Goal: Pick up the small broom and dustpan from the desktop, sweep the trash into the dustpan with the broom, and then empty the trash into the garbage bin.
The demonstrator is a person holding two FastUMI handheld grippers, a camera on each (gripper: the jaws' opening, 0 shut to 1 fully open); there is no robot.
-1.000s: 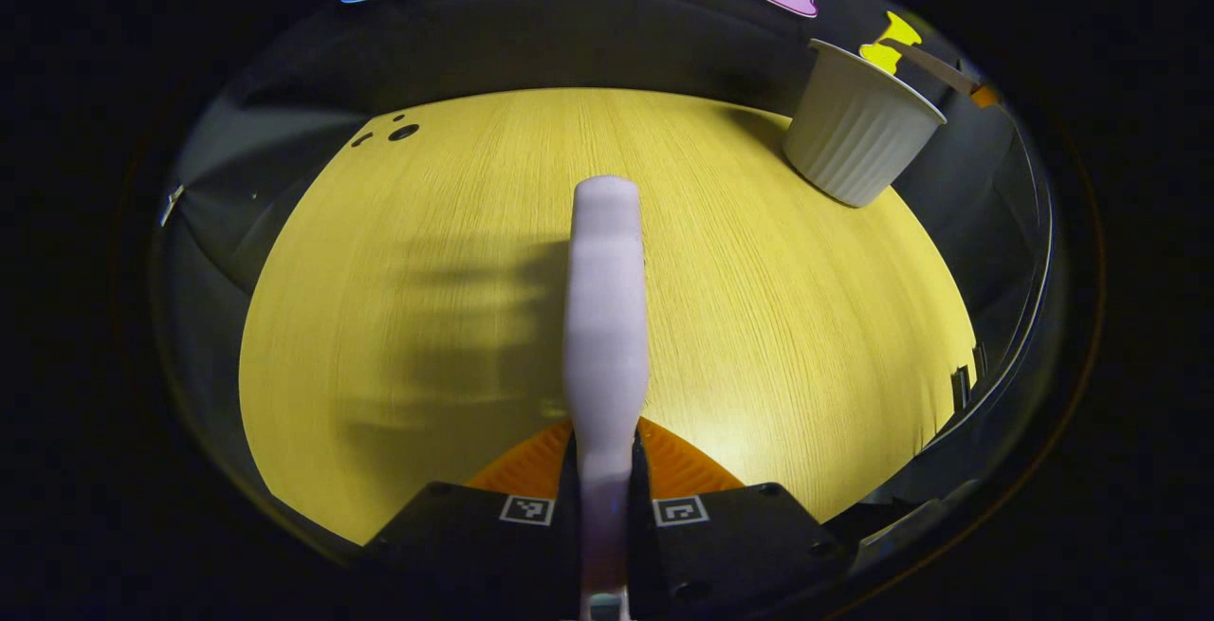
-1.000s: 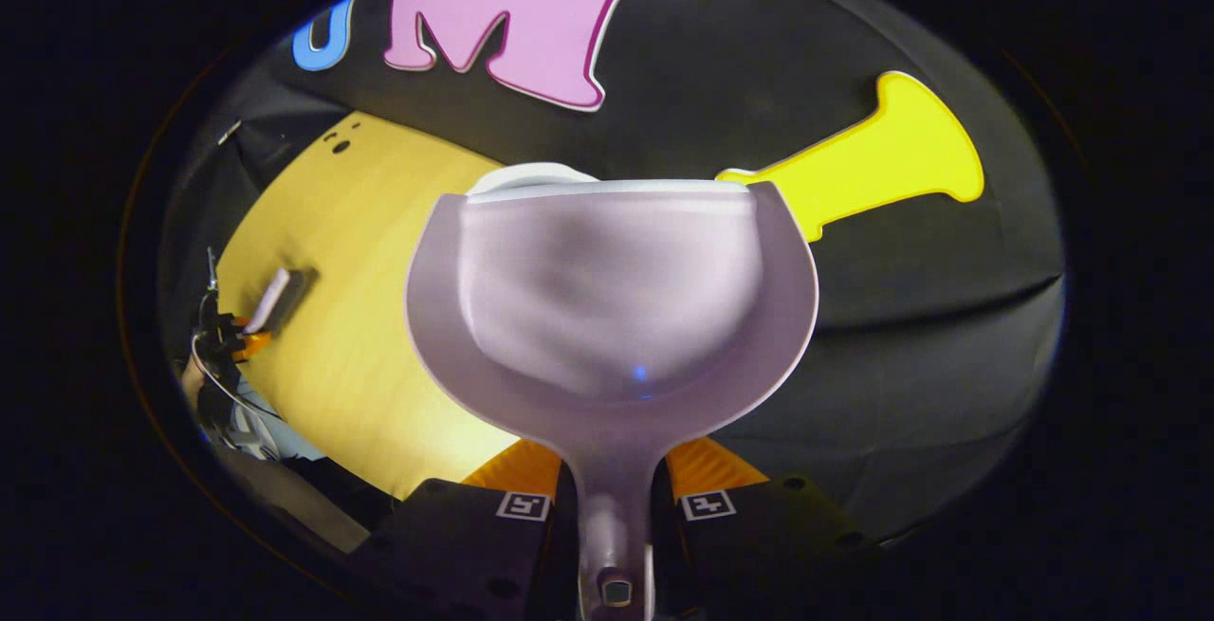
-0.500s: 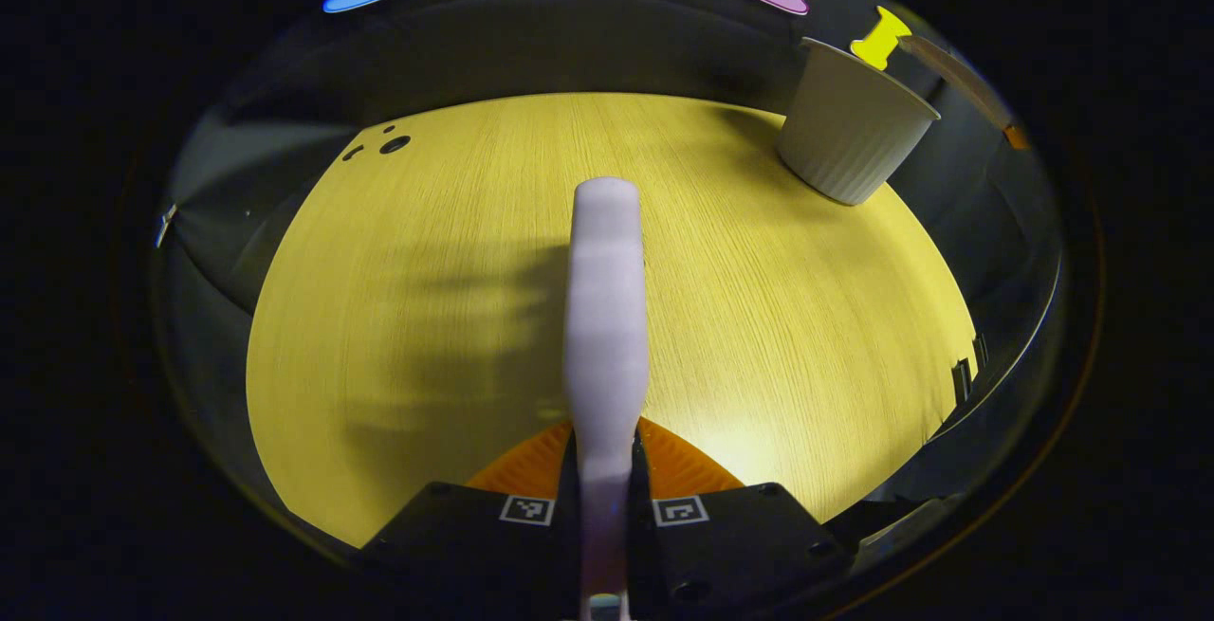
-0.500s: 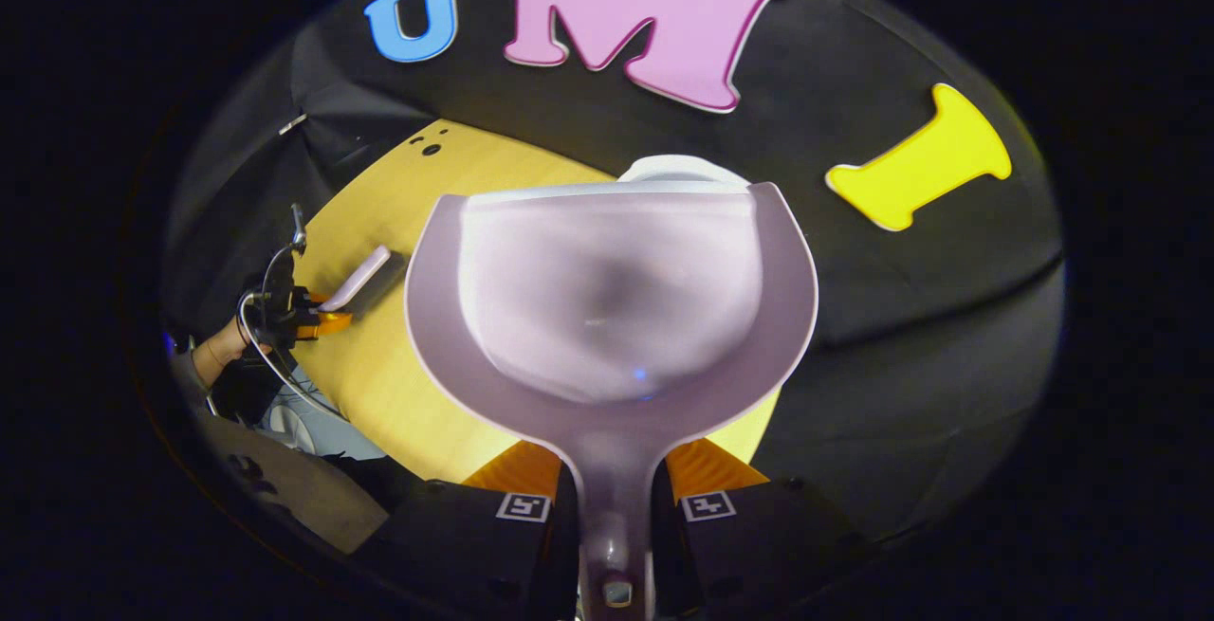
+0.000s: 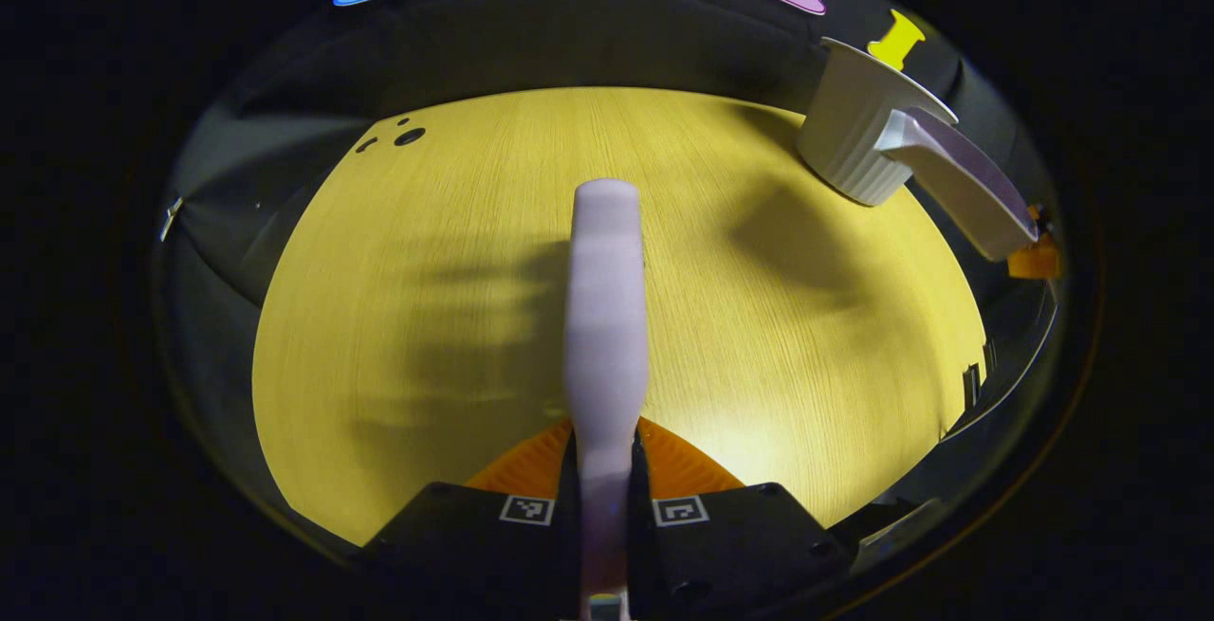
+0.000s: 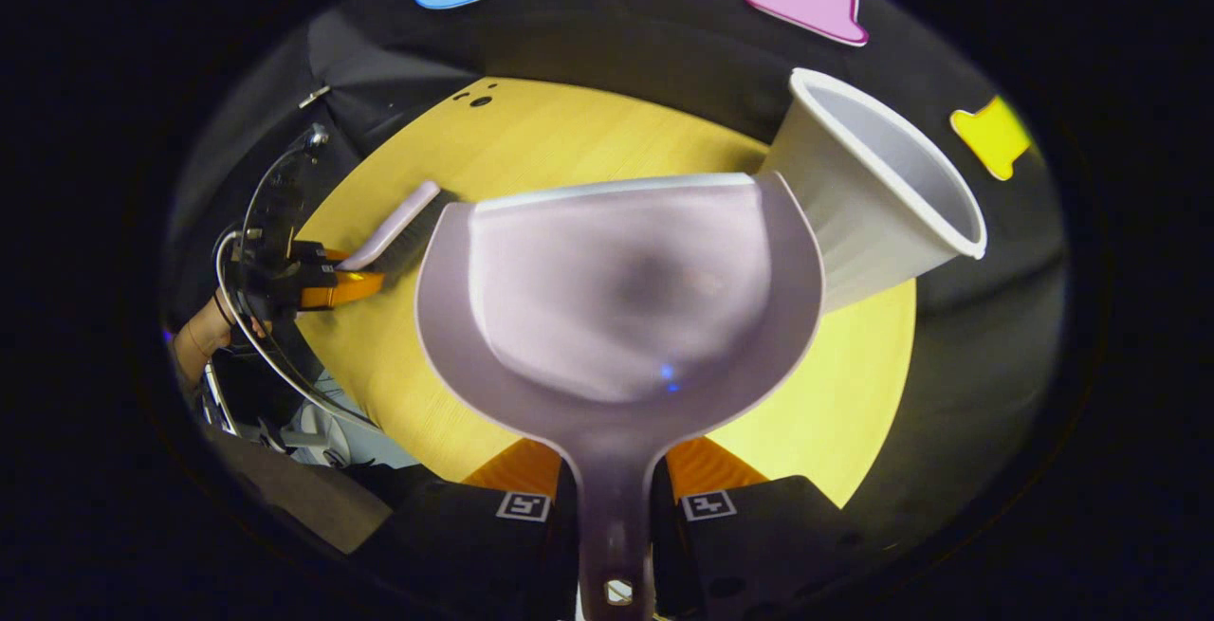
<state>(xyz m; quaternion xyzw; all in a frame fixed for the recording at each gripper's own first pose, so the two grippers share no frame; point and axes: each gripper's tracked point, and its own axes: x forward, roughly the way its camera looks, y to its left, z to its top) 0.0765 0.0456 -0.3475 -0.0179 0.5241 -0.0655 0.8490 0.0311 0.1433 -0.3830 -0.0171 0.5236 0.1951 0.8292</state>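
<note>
My left gripper is shut on the handle of the pale lilac broom, which points away over the yellow desktop. My right gripper is shut on the handle of the lilac dustpan, whose pan looks bare inside and is held above the desktop. The white ribbed garbage bin stands just right of the pan's front edge. In the left gripper view the bin sits at the far right, with the dustpan tilted beside its rim. The broom and left gripper appear at the left.
A person's hand holds the left gripper, with a cable looping beside it. Small dark holes mark the desktop's far left. Black cloth surrounds the round desktop past its edges.
The dustpan has dropped lower and come down beside the bin, now entering the left gripper view at the right. The broom stays held in much the same place.
</note>
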